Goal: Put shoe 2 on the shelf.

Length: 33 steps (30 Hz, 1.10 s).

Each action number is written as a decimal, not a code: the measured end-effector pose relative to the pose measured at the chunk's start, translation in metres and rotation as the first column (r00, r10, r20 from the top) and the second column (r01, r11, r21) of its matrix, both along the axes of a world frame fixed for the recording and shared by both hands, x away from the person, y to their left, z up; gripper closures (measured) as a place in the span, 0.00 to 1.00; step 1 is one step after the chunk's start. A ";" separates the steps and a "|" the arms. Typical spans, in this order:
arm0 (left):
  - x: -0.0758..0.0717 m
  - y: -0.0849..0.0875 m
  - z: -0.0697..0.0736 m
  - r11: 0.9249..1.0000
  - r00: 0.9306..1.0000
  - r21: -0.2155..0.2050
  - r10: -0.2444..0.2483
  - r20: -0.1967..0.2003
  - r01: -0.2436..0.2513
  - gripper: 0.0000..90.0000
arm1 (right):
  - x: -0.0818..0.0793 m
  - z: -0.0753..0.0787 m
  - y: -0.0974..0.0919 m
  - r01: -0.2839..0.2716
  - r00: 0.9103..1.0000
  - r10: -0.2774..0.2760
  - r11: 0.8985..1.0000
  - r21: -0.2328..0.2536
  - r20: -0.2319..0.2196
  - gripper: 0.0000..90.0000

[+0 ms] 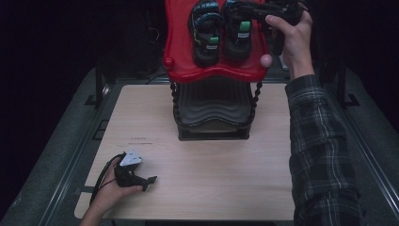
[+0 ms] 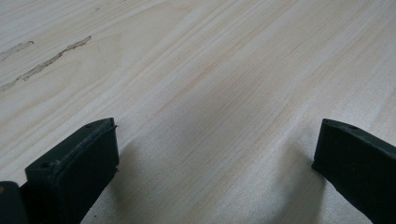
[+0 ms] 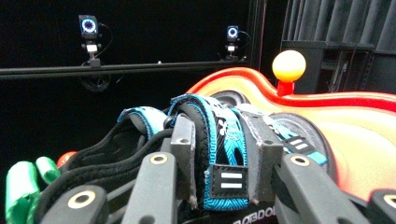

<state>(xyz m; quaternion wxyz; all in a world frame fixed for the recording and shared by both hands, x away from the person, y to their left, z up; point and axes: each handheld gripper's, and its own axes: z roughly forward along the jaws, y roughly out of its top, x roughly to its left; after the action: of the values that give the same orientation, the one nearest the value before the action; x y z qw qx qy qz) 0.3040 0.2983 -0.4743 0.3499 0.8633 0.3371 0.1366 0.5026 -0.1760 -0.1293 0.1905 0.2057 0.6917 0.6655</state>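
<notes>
Right gripper (image 1: pixel 256 14) fingers (image 3: pixel 184 144) clamped on the blue strap of the right-hand sandal (image 1: pixel 237 30) atop the red shelf (image 1: pixel 181 42), beside its pair (image 1: pixel 205 33); left gripper (image 1: pixel 141 178) resting on bench (image 1: pixel 211 174), fingers (image 2: pixel 79 163) wide, holding nothing.

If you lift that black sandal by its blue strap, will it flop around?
Probably a bit. The right gripper pinches only the woven blue strap of the black sandal, so the sole would likely dangle and swing. The sole looks thick and rubbery, so it should keep its shape. It seems light and unlikely to slip on the red shelf.
</notes>
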 end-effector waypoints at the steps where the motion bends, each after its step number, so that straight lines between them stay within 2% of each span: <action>1: 0.000 0.000 0.000 1.000 1.000 0.000 -0.001 0.000 0.001 0.00 | 0.000 -0.001 0.001 0.000 1.000 0.000 1.000 0.002 0.003 0.75; 10: 0.002 -0.002 0.000 1.000 1.000 -0.001 -0.008 0.001 0.008 0.00 | -0.012 -0.013 0.003 0.003 1.000 -0.002 1.000 -0.030 0.013 0.73; 12: 0.002 -0.002 0.000 1.000 1.000 -0.004 -0.006 0.001 0.006 0.00 | -0.015 -0.012 0.003 0.005 1.000 -0.004 0.999 -0.048 0.006 0.68; 13: 0.002 -0.002 0.000 1.000 1.000 -0.004 -0.006 0.001 0.006 0.00 | -0.017 -0.012 0.002 0.015 1.000 -0.015 0.998 -0.056 0.008 0.62; 17: 0.003 -0.002 0.000 1.000 1.000 -0.001 -0.009 0.001 0.009 0.00 | -0.029 -0.013 -0.008 0.033 0.999 -0.033 0.999 -0.035 -0.001 0.46; 20: 0.003 -0.002 0.000 1.000 1.000 -0.001 -0.009 0.001 0.009 0.00 | -0.038 -0.016 -0.019 0.043 0.999 -0.043 0.999 -0.028 -0.025 0.38; 26: 0.003 -0.002 0.000 1.000 1.000 0.000 -0.009 0.000 0.009 0.00 | -0.055 -0.025 -0.038 0.071 0.996 -0.071 0.997 -0.010 -0.046 0.27; 33: 0.002 -0.002 0.000 1.000 1.000 0.000 -0.007 0.001 0.007 0.00 | -0.074 -0.035 -0.055 0.114 0.992 -0.115 0.993 -0.015 -0.059 0.21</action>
<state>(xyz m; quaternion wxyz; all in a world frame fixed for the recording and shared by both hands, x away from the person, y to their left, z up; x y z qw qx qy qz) 0.3063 0.2964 -0.4744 0.3505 0.8643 0.3340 0.1360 0.4287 -0.2306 -0.1644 0.2089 0.2637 0.6880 0.6431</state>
